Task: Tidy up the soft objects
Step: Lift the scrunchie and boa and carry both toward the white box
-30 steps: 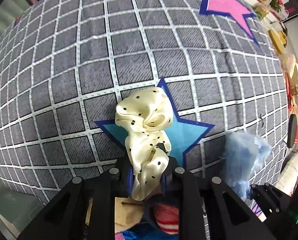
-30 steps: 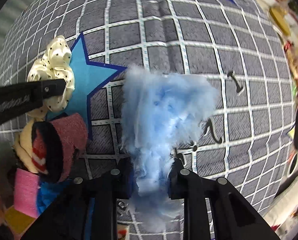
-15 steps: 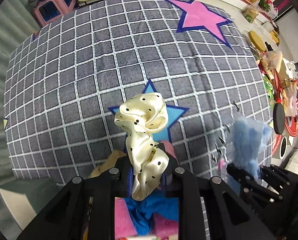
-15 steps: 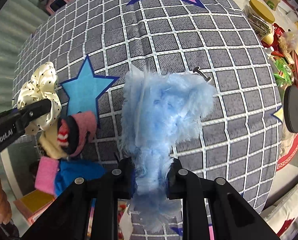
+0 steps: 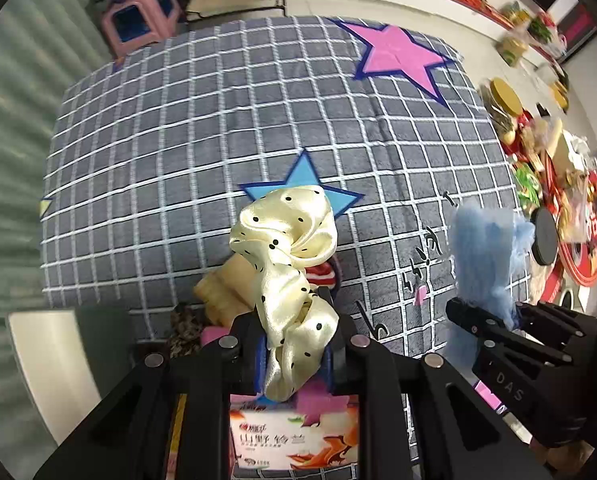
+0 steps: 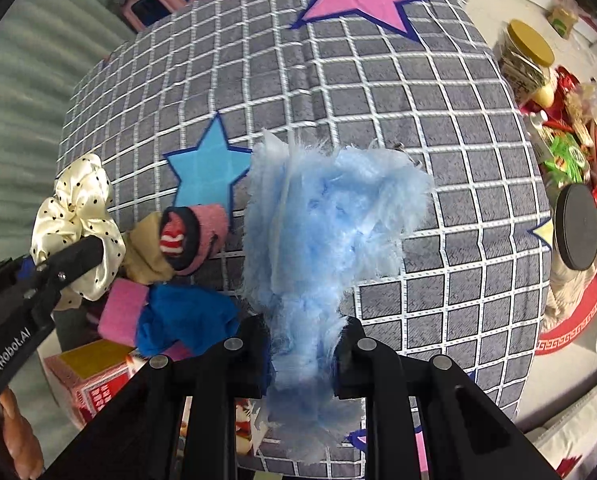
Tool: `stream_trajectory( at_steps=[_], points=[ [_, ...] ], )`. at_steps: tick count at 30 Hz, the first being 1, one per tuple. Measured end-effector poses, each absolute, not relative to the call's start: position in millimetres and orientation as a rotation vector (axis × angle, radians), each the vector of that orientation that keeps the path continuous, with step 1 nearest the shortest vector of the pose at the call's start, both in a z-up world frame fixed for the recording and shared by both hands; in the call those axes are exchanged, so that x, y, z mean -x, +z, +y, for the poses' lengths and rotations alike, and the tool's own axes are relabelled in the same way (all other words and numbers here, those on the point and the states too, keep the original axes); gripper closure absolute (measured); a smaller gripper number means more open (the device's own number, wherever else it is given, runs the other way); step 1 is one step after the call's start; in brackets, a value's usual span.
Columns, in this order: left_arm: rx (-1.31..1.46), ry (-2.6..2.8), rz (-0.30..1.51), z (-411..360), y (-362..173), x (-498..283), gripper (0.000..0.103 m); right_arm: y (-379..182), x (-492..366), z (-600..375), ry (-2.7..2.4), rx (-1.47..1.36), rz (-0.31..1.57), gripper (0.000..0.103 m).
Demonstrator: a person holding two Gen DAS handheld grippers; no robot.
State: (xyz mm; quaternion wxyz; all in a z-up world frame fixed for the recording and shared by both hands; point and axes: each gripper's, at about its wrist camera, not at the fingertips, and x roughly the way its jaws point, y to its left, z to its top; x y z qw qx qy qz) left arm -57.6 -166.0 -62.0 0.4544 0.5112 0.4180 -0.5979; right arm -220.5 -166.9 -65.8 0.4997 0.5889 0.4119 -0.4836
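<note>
A: Left wrist first. Left gripper (image 5: 296,354) has its jaws clamped on the cream dotted scrunchie (image 5: 286,248), long axis straight out ahead of the jaws, loose end drooping back under them.

B: What's past it?

A: Pile of soft things just beyond the jaws, mostly hidden behind the scrunchie, at the near edge of the checked blanket (image 5: 178,128). Printed box (image 5: 292,440) directly beneath. Open blanket further ahead and to the left of the jaws.

B: Right wrist?

A: Right gripper (image 6: 302,354) is pinched on the blue fluffy piece (image 6: 322,232), long axis forward again, fanning wide ahead of the jaws. Pile (image 6: 178,264) sits forward-left of these jaws: striped sock (image 6: 178,236), pink sponge (image 6: 120,312), blue cloth (image 6: 182,320).

B: Nearer arm?

A: Left, I'd judge. Its scrunchie hangs almost over the pile. Right has bare blanket ahead and rightward; blanket's edge is close under both.
</note>
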Motion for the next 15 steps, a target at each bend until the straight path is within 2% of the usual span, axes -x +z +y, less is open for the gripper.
stream_trajectory(
  at_steps=[15],
  points=[
    [-1.113,-1.394,0.984,-126.2,-2.8,-20.5,0.08,8.9,130.7,-180.5,-1.006,-1.173,0.985,0.081]
  ],
)
